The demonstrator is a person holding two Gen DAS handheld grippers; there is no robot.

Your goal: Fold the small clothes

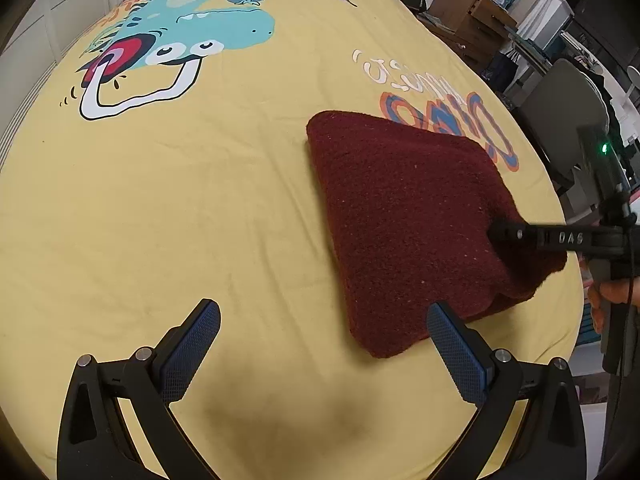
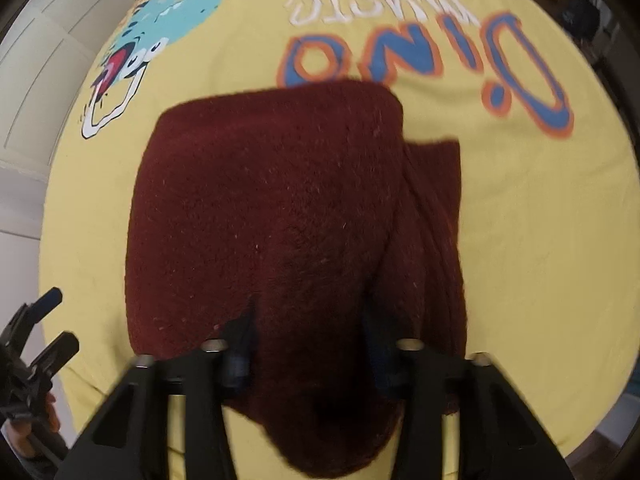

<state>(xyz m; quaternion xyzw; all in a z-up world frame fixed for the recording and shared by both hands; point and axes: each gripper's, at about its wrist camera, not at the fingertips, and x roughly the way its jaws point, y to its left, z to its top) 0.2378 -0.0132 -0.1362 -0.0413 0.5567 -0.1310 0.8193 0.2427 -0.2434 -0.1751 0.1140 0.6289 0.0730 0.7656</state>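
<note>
A dark red fleece garment, folded into a thick, roughly square pad, lay on a bed covered by a yellow sheet. The sheet carried a cartoon dinosaur print at its far left and blue and orange lettering just beyond the garment's far edge. The garment sat right of the bed's middle, closer to the near side. In the right wrist view a second layer of the same fabric stuck out along the fold's right side, lying flat on the sheet.

The left claw hung above the sheet at the near edge with its blue-padded fingers spread wide and nothing between them. Its right finger stood just beside the garment's near corner, apart from the fabric as far as the view allowed.

The right claw pointed steeply down at the garment's near right part. Its jaws had drawn in to a narrow gap, and a ridge of the red fleece rose between the two pads, which pressed into it from both sides. The picture there was blurred, so how much fabric was pinched could not be told.

Beyond the bed's right side stood a cardboard box and a grey chair; what the box held was not visible.
</note>
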